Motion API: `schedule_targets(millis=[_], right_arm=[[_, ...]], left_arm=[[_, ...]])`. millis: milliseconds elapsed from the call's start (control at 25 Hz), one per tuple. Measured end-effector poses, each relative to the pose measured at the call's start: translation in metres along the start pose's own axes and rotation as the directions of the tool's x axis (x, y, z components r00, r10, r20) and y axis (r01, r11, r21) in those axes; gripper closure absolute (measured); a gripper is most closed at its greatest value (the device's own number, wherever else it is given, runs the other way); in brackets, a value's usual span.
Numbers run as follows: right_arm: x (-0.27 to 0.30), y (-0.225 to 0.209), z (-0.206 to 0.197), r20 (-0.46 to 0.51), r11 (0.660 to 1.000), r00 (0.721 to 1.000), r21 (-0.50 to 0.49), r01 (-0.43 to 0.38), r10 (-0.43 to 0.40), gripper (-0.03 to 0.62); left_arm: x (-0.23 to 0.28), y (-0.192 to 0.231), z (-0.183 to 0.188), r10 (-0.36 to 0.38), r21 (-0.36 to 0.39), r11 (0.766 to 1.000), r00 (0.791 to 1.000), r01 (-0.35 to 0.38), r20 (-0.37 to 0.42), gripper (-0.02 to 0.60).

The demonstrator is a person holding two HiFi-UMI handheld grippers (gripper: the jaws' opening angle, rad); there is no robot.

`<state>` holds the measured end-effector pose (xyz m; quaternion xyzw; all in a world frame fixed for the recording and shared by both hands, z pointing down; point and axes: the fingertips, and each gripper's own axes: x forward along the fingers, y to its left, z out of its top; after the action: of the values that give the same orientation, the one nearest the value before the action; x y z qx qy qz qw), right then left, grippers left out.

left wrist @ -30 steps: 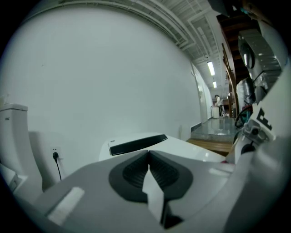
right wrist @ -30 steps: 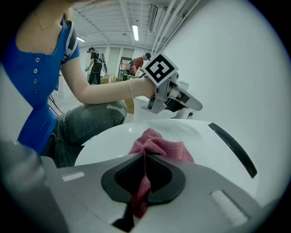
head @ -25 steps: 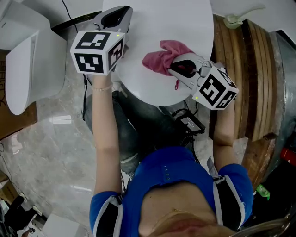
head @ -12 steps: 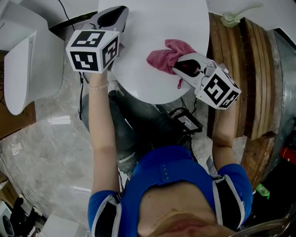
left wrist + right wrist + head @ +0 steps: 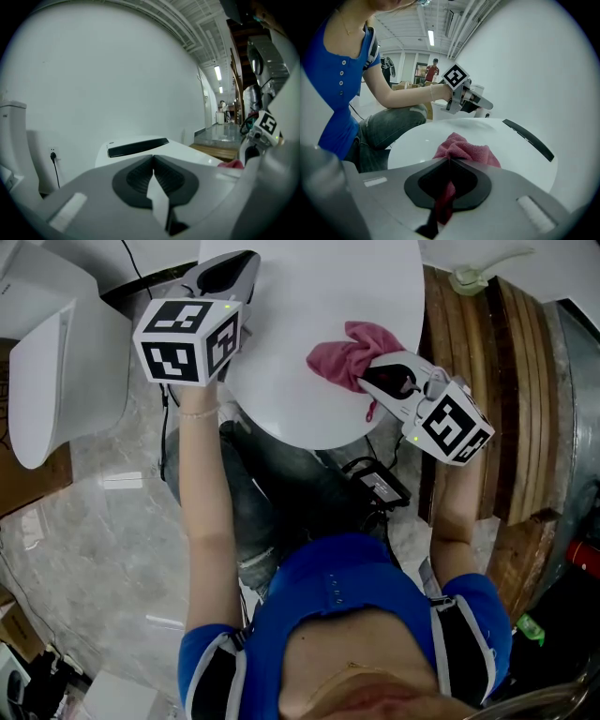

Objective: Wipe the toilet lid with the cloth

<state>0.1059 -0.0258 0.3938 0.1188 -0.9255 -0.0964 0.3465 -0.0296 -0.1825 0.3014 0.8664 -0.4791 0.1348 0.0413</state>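
The white toilet lid [image 5: 314, 315] lies shut in front of me, also seen in the right gripper view as the toilet lid [image 5: 501, 140] and in the left gripper view as the toilet lid [image 5: 140, 147]. A pink cloth [image 5: 345, 354] rests bunched on its right side. My right gripper [image 5: 370, 371] is shut on the cloth [image 5: 464, 149], with a strip of it hanging back between the jaws. My left gripper [image 5: 246, 261] hovers over the lid's left edge, shut and holding nothing [image 5: 153, 161].
A second white toilet [image 5: 56, 362] stands at the left. Round wooden boards [image 5: 502, 390] lean at the right. A black box with cables [image 5: 378, 486] lies on the marble floor [image 5: 103, 559] below the lid. My knees sit close under the lid's near edge.
My right gripper has dragged the pink cloth to the right across the lid. The left gripper has stayed almost still at the lid's left edge.
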Motion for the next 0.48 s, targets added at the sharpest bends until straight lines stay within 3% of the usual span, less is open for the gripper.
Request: schedule_targets(millis=[480], right_arm=[[-0.0022,0.0080,-0.0021,-0.001,1.000,1.000,0.028,-0.013,0.013,0.583]], left_arm=[[-0.0035,0.0016,-0.0020,0.009,-0.005,1.000,1.000,-0.009,-0.004,0.580]])
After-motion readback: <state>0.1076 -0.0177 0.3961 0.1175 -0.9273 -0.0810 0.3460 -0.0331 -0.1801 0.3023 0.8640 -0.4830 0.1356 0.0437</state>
